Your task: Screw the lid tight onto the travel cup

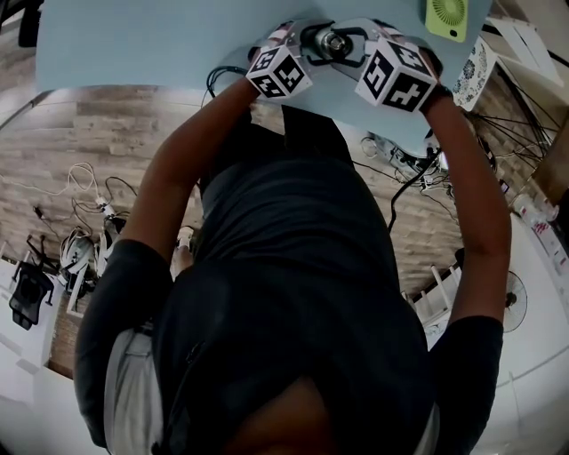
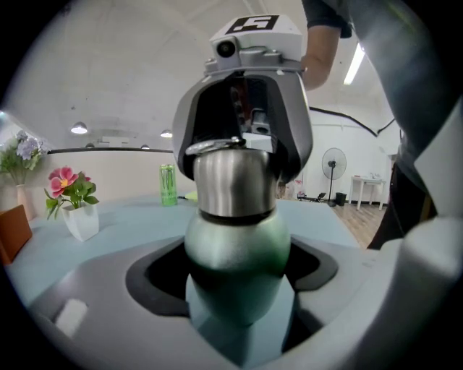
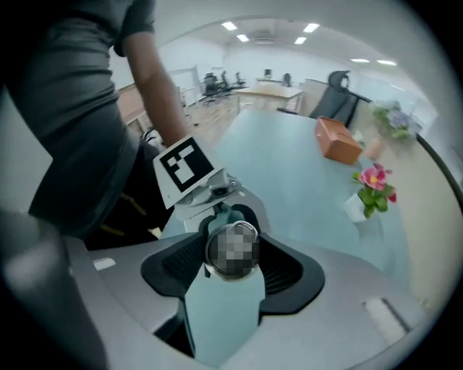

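The travel cup (image 2: 237, 246) has a matte green body and a brushed steel lid (image 2: 235, 181). My left gripper (image 2: 239, 296) is shut on the green body, which fills the gap between its jaws. My right gripper (image 3: 230, 273) comes at the cup from the opposite end and is shut on the lid (image 3: 231, 247), whose round top faces its camera. In the head view both grippers meet above the table's near edge, left gripper (image 1: 311, 43) and right gripper (image 1: 357, 46), with the cup (image 1: 335, 41) held between them off the tabletop.
A pale blue table (image 1: 160, 44) carries a green can (image 2: 168, 185), a white pot of pink flowers (image 2: 78, 217), an orange box (image 3: 337, 142) and a small green fan (image 1: 447, 18). Cables lie on the wooden floor (image 1: 89, 191). A standing fan (image 2: 332, 170) is behind.
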The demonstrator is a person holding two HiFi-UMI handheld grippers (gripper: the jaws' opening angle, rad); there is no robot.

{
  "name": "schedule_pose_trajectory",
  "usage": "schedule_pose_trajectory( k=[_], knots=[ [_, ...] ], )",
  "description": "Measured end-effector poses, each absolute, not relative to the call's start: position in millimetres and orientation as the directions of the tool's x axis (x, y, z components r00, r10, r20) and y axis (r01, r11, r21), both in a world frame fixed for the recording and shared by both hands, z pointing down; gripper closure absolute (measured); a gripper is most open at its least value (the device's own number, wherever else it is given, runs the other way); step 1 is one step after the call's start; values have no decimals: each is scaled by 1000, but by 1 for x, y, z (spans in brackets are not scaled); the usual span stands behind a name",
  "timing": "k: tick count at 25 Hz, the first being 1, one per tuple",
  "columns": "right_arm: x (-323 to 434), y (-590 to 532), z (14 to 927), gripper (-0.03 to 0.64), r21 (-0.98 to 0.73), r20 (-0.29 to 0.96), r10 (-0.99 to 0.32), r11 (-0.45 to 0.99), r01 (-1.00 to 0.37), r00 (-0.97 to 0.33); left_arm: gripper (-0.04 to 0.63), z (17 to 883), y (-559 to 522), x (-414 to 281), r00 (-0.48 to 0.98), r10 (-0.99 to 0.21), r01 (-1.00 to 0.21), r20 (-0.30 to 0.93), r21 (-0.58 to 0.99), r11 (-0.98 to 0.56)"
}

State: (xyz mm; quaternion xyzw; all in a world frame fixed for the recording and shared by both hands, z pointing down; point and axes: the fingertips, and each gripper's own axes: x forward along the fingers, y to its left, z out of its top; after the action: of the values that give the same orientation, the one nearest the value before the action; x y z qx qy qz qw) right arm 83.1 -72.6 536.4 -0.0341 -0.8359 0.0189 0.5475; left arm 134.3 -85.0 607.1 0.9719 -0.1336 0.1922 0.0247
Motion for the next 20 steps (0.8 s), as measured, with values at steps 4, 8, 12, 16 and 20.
schedule_pose_trajectory(
  k=[4, 8, 12, 16, 20],
  knots=[
    [83, -88, 527, 382, -104, 847, -180, 867, -488, -501, 169, 608, -85, 134, 890, -250, -269, 381, -3, -963],
    [95, -93, 527, 387, -142, 759, -490, 519, -843, -430, 169, 607, -85, 133, 888, -257, -273, 382, -12, -962],
    [98, -95, 527, 387, -157, 732, -555, 426, -891, -394, 169, 608, -86, 133, 887, -257, -275, 383, -7, -961],
    [99, -96, 528, 387, -162, 734, -551, 428, -889, -398, 169, 608, -86, 133, 890, -250, -272, 383, 6, -962],
    [99, -95, 527, 387, -161, 733, -553, 424, -891, -395, 167, 607, -86, 133, 890, -248, -271, 382, 5, -963]
  ],
)
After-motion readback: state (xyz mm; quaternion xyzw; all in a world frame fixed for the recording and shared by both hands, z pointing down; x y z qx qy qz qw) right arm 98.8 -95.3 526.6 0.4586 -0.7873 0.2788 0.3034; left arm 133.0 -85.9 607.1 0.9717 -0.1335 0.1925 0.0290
